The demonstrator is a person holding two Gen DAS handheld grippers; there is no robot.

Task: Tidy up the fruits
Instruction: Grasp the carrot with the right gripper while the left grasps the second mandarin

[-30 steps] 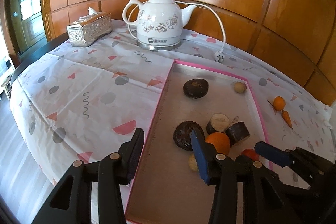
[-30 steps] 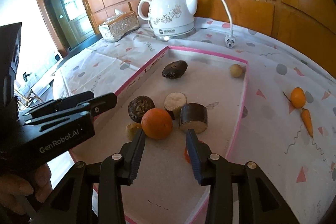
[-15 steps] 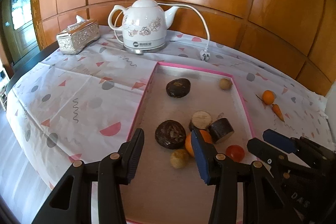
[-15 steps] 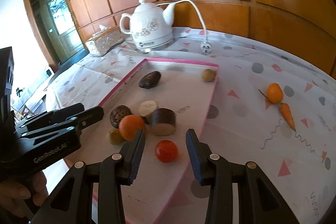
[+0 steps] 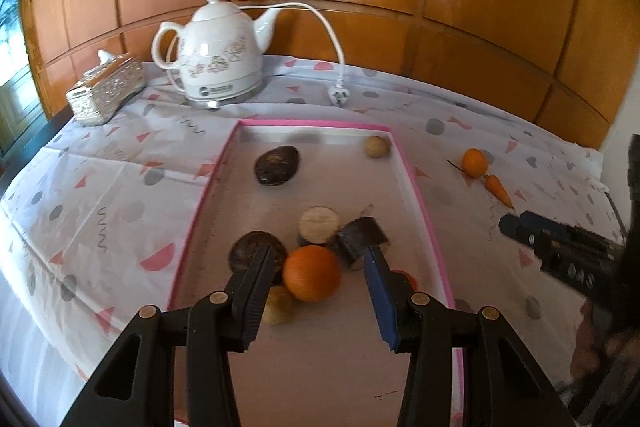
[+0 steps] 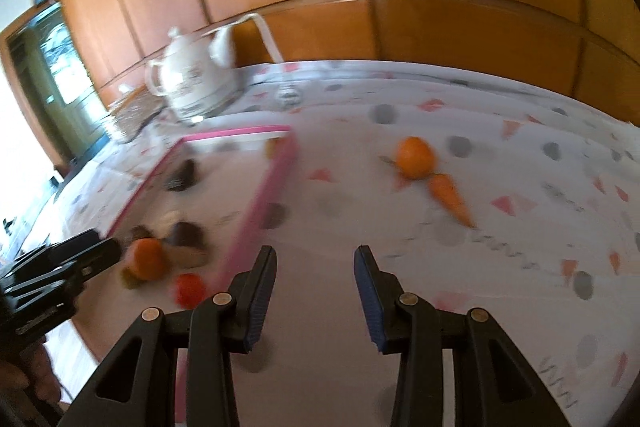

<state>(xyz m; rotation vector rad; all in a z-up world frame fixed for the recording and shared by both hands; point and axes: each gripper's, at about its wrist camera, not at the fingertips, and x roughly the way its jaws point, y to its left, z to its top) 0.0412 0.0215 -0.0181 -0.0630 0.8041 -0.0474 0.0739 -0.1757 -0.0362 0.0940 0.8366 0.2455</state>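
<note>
A pink-rimmed tray [image 5: 312,123] holds a large orange [image 5: 312,273], dark brown fruits [image 5: 277,165], a pale cut round [image 5: 318,225], a small tan ball [image 5: 377,146] and a red tomato [image 5: 406,277] half hidden by a finger. My left gripper [image 5: 318,253] hangs open over the tray's near end; the large orange shows between its fingers, untouched. My right gripper [image 6: 315,255] is open and empty over the tablecloth, right of the tray rim [image 6: 264,203]. Ahead of it on the cloth lie a small orange [image 6: 415,157] and a carrot [image 6: 450,201], touching. The right wrist view is blurred.
A white electric kettle [image 5: 218,63] with a trailing cord and plug [image 5: 339,95] stands behind the tray. A silver tissue box [image 5: 106,89] sits at the back left. Wood panelling closes off the far side. The patterned cloth drops off at the left edge.
My right gripper has swung right, from above the tray's tomato to over the bare cloth nearer the small orange and carrot. My left gripper shifted so the large orange sits between its fingers.
</note>
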